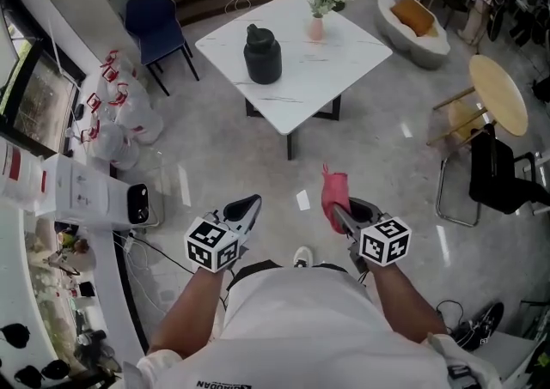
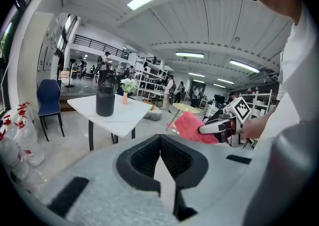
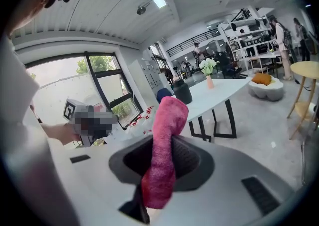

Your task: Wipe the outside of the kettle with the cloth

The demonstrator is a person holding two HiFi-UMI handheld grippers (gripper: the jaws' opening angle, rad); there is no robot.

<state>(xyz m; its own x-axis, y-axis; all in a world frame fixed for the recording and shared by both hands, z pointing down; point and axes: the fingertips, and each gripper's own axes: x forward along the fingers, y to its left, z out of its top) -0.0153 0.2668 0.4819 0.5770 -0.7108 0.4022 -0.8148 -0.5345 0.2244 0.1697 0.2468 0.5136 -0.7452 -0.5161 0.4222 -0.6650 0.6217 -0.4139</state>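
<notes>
The black kettle [image 1: 262, 54] stands upright on a white square table [image 1: 335, 78], well ahead of both grippers. It also shows in the left gripper view [image 2: 105, 99] and the right gripper view [image 3: 182, 93]. My right gripper [image 1: 341, 212] is shut on a pink cloth [image 1: 334, 191]. The cloth [image 3: 163, 155] sticks up between its jaws and hangs out below them. My left gripper [image 1: 246, 206] is shut with nothing in it, its jaws [image 2: 160, 138] meeting in a line. Both grippers are held over the floor, short of the table. From the left gripper view, the cloth [image 2: 191, 126] shows at the right.
A pink vase with white flowers [image 1: 319, 11] shares the table. A blue chair [image 1: 155, 21] stands at its far left, and white bags with red print [image 1: 117, 106] lie on the floor. To the right are a round wooden table [image 1: 498, 93] and a black chair [image 1: 498, 176].
</notes>
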